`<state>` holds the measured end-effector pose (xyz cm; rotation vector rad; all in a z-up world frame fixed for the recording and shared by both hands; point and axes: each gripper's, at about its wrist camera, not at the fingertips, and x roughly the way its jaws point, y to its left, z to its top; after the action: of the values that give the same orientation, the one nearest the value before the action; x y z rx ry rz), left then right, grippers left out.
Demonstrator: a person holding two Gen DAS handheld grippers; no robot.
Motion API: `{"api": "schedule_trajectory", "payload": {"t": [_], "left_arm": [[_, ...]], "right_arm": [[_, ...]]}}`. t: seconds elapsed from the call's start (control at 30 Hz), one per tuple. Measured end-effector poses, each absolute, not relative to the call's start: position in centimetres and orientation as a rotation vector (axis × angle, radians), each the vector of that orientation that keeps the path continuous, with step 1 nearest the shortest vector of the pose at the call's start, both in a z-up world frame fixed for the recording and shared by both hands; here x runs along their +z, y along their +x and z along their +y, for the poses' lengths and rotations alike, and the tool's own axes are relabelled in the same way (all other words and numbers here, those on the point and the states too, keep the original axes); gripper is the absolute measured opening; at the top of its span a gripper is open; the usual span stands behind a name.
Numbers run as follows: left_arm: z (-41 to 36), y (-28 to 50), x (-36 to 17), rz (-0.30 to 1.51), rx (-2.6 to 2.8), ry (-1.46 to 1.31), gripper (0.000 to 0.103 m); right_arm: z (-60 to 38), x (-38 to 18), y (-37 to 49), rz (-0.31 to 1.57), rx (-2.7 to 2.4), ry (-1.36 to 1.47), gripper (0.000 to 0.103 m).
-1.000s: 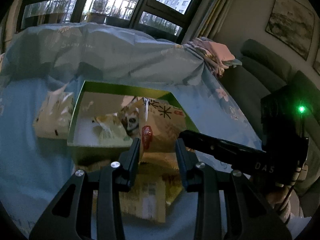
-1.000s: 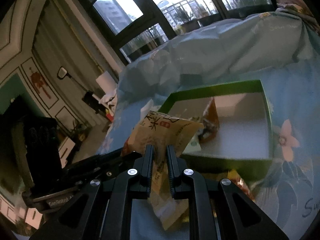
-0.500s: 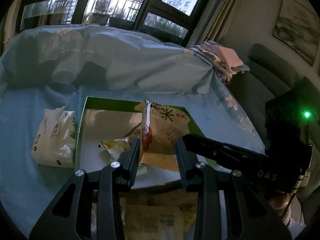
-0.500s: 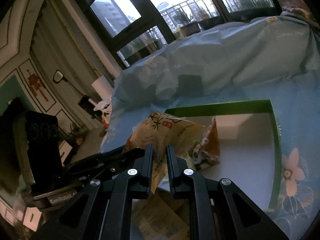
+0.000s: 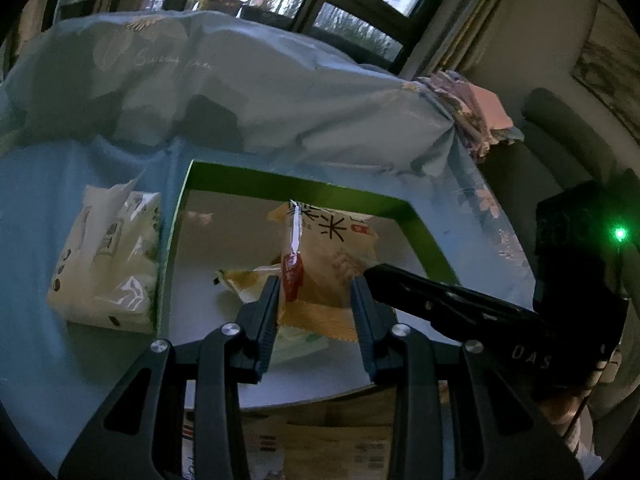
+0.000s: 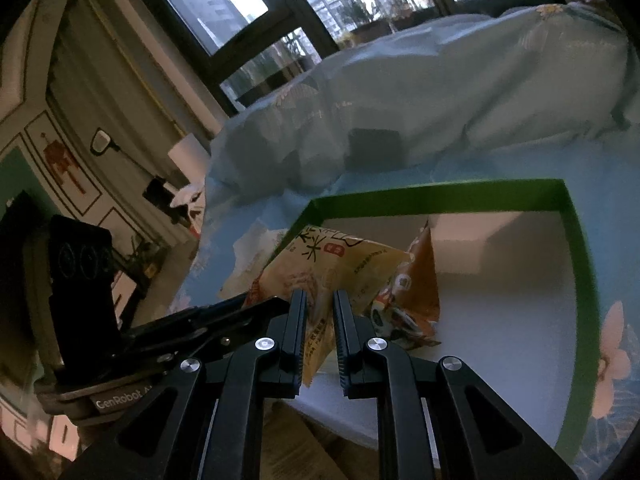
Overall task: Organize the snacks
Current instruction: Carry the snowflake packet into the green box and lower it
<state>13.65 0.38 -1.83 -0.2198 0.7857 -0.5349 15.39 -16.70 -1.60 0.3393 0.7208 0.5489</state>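
Note:
A yellow snack bag point(image 5: 332, 256) with black characters hangs over the green-rimmed box point(image 5: 304, 188), held from both sides. My left gripper point(image 5: 314, 292) has its jaws around the bag's lower part. My right gripper point(image 6: 320, 312) is shut on the same snack bag point(image 6: 336, 268), pinching its edge. An orange snack packet point(image 6: 408, 300) lies in the box point(image 6: 576, 264) just beyond the bag. Another pale yellow packet point(image 5: 244, 280) lies on the box floor under the bag.
A white and green pack point(image 5: 108, 260) lies left of the box on the blue floral cloth point(image 5: 280, 92). More snack packs point(image 5: 320, 444) lie in front of the box below my grippers. A grey sofa point(image 5: 568, 128) stands at the right.
Both grippers have carried the yellow bag forward from in front of the box to over its inside. The box now looks closer and larger in both views.

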Motion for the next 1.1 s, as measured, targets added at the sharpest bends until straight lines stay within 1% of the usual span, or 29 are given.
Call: {"api": "schedule_trajectory", "payload": {"t": [0.37, 0.63, 0.77, 0.83, 0.87, 0.9, 0.93, 0.97, 1.03, 1.1], "left_arm": [[0.9, 14.5, -3.3, 0.839, -0.489, -0.227, 0.035], [1.2, 14.6, -3.5, 0.844, -0.466, -0.222, 0.035], [1.3, 14.6, -3.5, 0.845, -0.443, -0.222, 0.037], [1.4, 14.5, -3.3, 0.842, -0.443, -0.229, 0.041], [1.6, 14.5, -3.2, 0.837, -0.443, -0.236, 0.046], [1.7, 14.4, -3.1, 0.833, -0.441, -0.237, 0.052], [1.7, 14.3, -2.9, 0.827, -0.438, -0.237, 0.053], [1.8, 14.2, -2.8, 0.822, -0.436, -0.239, 0.056], [2.0, 14.1, -2.5, 0.814, -0.429, -0.24, 0.06], [2.0, 13.8, -2.1, 0.804, -0.409, -0.225, 0.066]], "right_arm": [[-15.2, -3.1, 17.1, 0.775, 0.531, 0.305, 0.015], [-14.9, -3.8, 17.7, 0.796, 0.514, 0.305, 0.016], [-14.7, -3.7, 17.5, 0.79, 0.494, 0.29, 0.016], [-14.7, -3.6, 17.3, 0.79, 0.48, 0.281, 0.016], [-14.7, -3.5, 17.2, 0.79, 0.48, 0.282, 0.016], [-14.8, -3.5, 17.2, 0.79, 0.479, 0.283, 0.018], [-14.8, -3.5, 17.2, 0.79, 0.474, 0.285, 0.023], [-14.9, -3.4, 17.1, 0.789, 0.465, 0.286, 0.03], [-15.3, -3.3, 16.8, 0.787, 0.446, 0.296, 0.039], [-15.7, -3.2, 16.5, 0.784, 0.438, 0.315, 0.042]]}}
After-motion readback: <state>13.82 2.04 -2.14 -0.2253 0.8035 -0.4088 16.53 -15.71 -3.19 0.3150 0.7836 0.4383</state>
